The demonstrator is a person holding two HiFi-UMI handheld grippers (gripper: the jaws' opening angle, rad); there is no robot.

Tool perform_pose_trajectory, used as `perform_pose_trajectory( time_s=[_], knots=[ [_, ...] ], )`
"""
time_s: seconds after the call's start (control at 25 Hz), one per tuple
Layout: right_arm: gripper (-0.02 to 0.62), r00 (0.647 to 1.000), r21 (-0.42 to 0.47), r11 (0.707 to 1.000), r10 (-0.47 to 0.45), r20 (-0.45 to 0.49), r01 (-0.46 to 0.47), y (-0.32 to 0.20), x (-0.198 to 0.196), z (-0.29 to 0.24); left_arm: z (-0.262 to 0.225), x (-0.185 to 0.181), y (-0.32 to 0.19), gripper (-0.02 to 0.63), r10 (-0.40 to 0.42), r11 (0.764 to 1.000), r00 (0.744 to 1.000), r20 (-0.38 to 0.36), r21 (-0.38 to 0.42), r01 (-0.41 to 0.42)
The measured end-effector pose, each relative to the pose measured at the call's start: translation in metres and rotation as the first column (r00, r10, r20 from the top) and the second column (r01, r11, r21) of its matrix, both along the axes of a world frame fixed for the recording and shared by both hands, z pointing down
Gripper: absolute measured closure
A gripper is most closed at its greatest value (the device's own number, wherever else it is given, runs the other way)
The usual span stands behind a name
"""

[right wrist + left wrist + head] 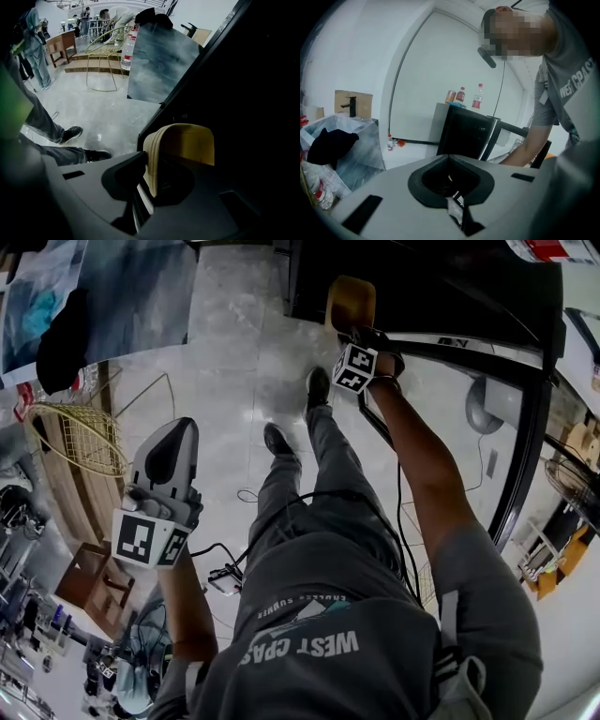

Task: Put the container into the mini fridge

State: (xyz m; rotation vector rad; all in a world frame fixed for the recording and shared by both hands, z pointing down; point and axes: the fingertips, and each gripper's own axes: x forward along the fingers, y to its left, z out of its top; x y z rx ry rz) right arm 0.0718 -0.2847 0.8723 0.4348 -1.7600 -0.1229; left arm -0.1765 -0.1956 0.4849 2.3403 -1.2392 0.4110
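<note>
A tan, open-topped container [352, 301] hangs at the dark opening of the black mini fridge [450, 287]. My right gripper [358, 334] points steeply down and is shut on the container's rim. In the right gripper view the container's wall [185, 143] stands between the jaws of the right gripper [152, 176], with the fridge's dark inside [243, 93] just behind it. The fridge door [527, 427] stands swung open at the right. My left gripper [176, 439] is held off to the left, shut and holding nothing. The left gripper view looks past the left gripper [449, 159] at the fridge [466, 133].
A wire chair [80, 432] and a grey marbled cabinet [131, 296] with a black cloth [61, 338] stand at the left. Bottles [477, 97] sit on top of the fridge. The person's shoes [317, 385] and a cable [246, 495] are on the pale floor.
</note>
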Motion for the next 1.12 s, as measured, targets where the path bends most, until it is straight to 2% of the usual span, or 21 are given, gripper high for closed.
perform_pose_trajectory(
  time_s=[0.8, 1.12],
  knots=[
    [0.525, 0.999, 0.078, 0.997, -0.001, -0.041, 0.004, -0.050, 0.017, 0.038, 0.029, 0.019, -0.002, 0.591, -0.005, 0.998, 1.000, 0.010, -0.058, 0.006],
    [0.500, 0.998, 0.067, 0.998, 0.025, -0.063, -0.020, -0.077, 0.022, 0.038, 0.031, 0.019, -0.003, 0.591, -0.004, 0.998, 1.000, 0.014, -0.060, 0.005]
  ],
)
